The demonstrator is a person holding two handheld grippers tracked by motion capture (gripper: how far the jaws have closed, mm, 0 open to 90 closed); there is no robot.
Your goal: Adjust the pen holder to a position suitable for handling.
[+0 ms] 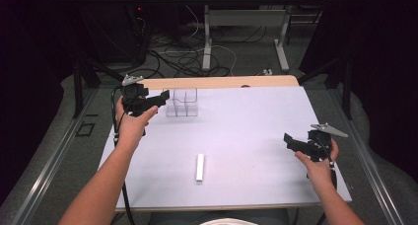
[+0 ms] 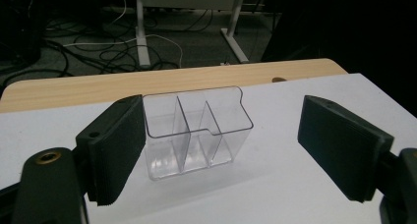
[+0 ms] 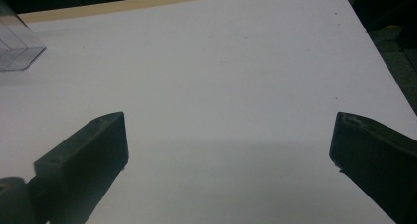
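Observation:
A clear plastic organiser box [image 1: 181, 102] with inner dividers stands upright at the far left of the white table [image 1: 256, 121]. My left gripper [image 1: 160, 98] hovers just to its left, open. In the left gripper view the box [image 2: 196, 135] sits a little beyond the wide-spread jaws of the left gripper [image 2: 222, 108], and neither pad presses on it. A small white bar [image 1: 199, 167] lies near the front middle. At the right side my right gripper [image 1: 294, 143] is open, with bare table between the jaws [image 3: 230, 121]. A corner of the box [image 3: 14, 49] shows in the right gripper view.
A wooden strip [image 1: 222, 82] runs along the table's far edge. Beyond it, cables [image 1: 182, 57] and the white legs of another table [image 1: 207, 42] lie on the dark floor. The table's right edge [image 1: 330, 136] is close to my right hand.

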